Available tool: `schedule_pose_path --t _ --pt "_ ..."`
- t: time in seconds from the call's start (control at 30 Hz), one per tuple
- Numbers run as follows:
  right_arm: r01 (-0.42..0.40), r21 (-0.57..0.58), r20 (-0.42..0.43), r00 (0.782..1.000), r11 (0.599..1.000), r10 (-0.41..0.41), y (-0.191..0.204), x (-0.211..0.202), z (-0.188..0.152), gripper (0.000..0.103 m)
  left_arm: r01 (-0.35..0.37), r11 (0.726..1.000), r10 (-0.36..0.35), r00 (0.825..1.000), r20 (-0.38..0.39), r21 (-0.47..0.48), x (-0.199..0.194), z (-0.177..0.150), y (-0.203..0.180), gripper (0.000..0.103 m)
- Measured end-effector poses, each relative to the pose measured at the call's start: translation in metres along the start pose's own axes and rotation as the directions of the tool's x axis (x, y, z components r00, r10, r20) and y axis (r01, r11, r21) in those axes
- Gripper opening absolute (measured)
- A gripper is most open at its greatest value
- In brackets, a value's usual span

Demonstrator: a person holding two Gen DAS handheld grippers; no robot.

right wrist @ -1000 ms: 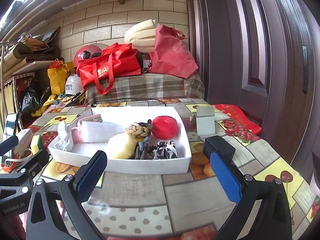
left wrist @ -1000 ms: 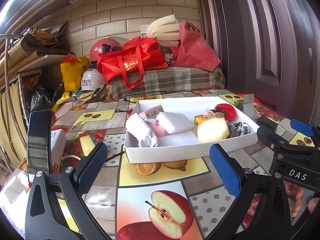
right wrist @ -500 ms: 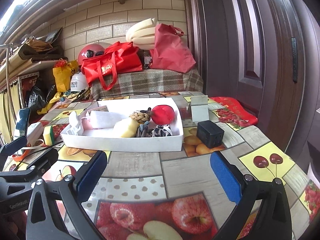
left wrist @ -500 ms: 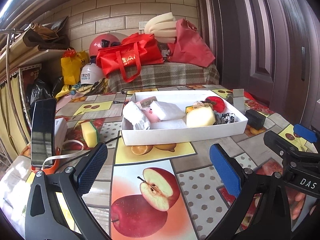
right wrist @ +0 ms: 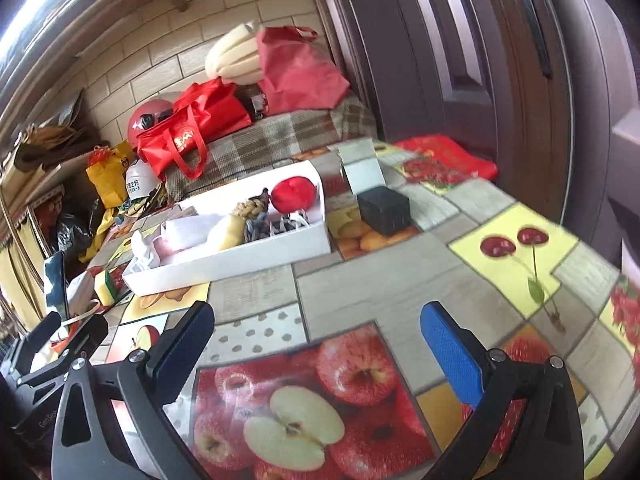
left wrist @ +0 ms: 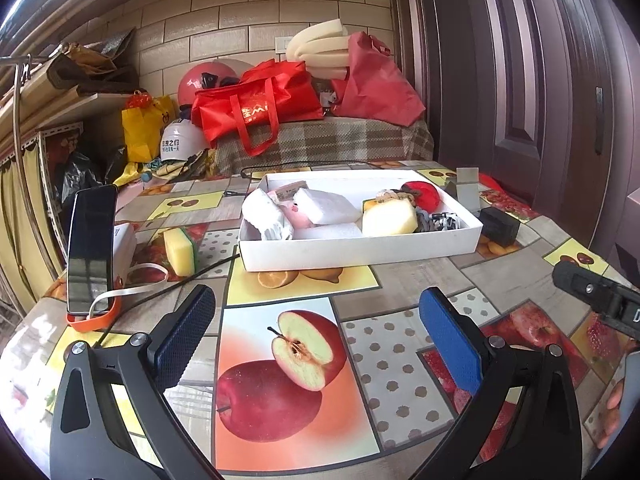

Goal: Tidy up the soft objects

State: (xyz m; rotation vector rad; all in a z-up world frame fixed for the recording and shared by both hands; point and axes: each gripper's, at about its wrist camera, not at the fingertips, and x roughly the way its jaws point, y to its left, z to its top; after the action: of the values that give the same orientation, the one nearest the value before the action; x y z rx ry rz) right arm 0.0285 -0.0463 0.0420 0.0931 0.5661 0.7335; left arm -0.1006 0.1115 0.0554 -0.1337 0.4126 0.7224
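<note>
Distance has opened up between both grippers and the white tray (left wrist: pixel 360 249) over the last second: a moment ago the tray filled the near field of each wrist view, and now it sits well back on the desk (left wrist: pixel 400 280), with a broad stretch of fruit-print cloth in front of it. The right view has also tilted and blurred, so that hand is mid-swing. The left gripper (left wrist: pixel 316 334) and right gripper (right wrist: pixel 316 342) both carry nothing, jaws wide apart.

Soft things lie packed in the tray — a pale yellow sponge (left wrist: pixel 390 218), white foam blocks (left wrist: pixel 326 207), a red ball (left wrist: pixel 425 195), a braided rope toy (right wrist: pixel 249 208) and a crumpled white cloth (left wrist: pixel 264 216). One yellow-and-green sponge (left wrist: pixel 180 251) lies outside, on the desk just left of the tray, beside a propped phone (left wrist: pixel 91 248).

The pull-back reads as the sorting winding down, though that stray sponge may remain to be collected — the left gripper is nearer to it.
</note>
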Motion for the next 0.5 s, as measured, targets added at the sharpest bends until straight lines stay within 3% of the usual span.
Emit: schedule_pose_path --t 0.17,0.33,0.5 --pt "-0.01 0.032 0.095 0.995 0.999 0.007 -0.006 -0.032 -0.005 0.103 -0.047 0.999 0.047 0.999 -0.004 0.024 -0.004 -0.002 -0.006 0.103" --pt "0.036 0.003 0.178 0.983 0.999 -0.036 -0.004 -0.056 -0.011 0.103 -0.088 0.995 0.087 0.996 0.034 0.051 -0.013 -0.004 -0.011 0.103" --pt "0.128 0.008 0.144 0.981 0.992 -0.128 -0.01 -0.055 -0.012 0.103 -0.1 0.994 0.098 0.995 0.036 0.051 -0.015 -0.004 -0.009 0.103"
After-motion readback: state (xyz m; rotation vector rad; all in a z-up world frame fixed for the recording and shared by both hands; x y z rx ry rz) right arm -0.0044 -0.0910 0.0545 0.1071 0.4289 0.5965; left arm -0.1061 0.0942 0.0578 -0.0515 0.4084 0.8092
